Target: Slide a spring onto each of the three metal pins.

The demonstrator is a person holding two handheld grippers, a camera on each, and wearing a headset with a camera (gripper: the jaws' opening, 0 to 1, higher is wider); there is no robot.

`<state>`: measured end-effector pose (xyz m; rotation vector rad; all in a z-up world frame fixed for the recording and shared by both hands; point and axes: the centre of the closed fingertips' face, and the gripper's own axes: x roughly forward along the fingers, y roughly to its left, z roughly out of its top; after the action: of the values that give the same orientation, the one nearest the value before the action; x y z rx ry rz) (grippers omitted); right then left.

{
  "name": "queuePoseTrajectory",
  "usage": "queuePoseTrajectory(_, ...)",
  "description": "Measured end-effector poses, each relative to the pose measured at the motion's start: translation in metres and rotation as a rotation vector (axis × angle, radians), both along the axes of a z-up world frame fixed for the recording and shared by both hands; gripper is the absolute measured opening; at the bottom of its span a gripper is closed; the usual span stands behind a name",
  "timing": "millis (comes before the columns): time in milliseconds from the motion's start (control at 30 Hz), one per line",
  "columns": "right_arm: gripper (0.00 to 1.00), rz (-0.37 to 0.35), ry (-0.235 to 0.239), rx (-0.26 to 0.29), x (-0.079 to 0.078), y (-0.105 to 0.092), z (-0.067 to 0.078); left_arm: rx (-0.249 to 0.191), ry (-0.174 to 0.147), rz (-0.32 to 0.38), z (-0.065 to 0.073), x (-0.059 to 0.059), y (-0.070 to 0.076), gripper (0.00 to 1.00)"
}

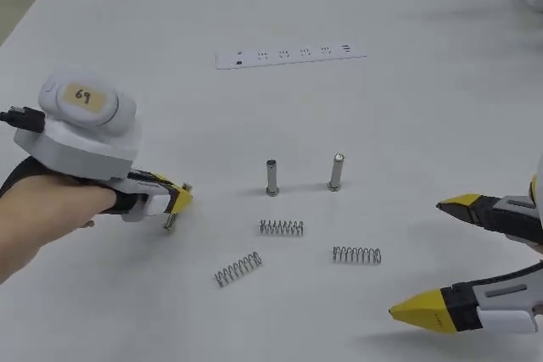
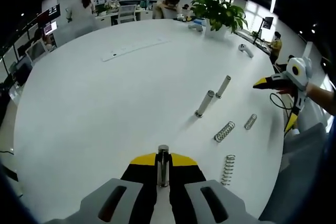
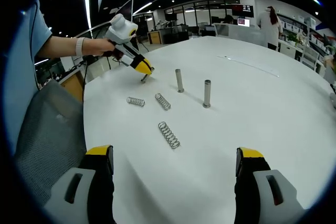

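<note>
Pin [image 2: 163, 167] pinched tight in my left tongs [image 1: 181, 197]; right tongs [image 3: 174, 155] spread wide. Between them I see three springs [image 1: 281, 227] lying flat, two pins [image 1: 271, 177] standing just beyond.

i see bright, even overhead light; faint soft shadows by the pins [image 1: 272, 177] on white table [image 1: 407, 125]; sharp, fisheye-bent edges.

Head view steeply down over table [image 1: 407, 125], gripper views low, facing inward from opposite sides, sharing pins [image 2: 205, 103]
</note>
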<state>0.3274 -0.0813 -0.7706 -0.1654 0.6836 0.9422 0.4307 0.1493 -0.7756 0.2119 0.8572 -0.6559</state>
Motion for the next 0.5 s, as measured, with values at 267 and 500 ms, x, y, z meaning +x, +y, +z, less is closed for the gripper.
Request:
queuePoseTrajectory(267,0.95,0.002,0.002,0.002,-0.001,0.001,-0.001,-0.007,-0.018,0.002,0.008,0.001,-0.002,0.00)
queuePoseTrajectory(500,0.95,0.002,0.005,0.002,-0.001,0.000,-0.002,-0.008,-0.033,-0.006,0.010,0.004,-0.005,0.00)
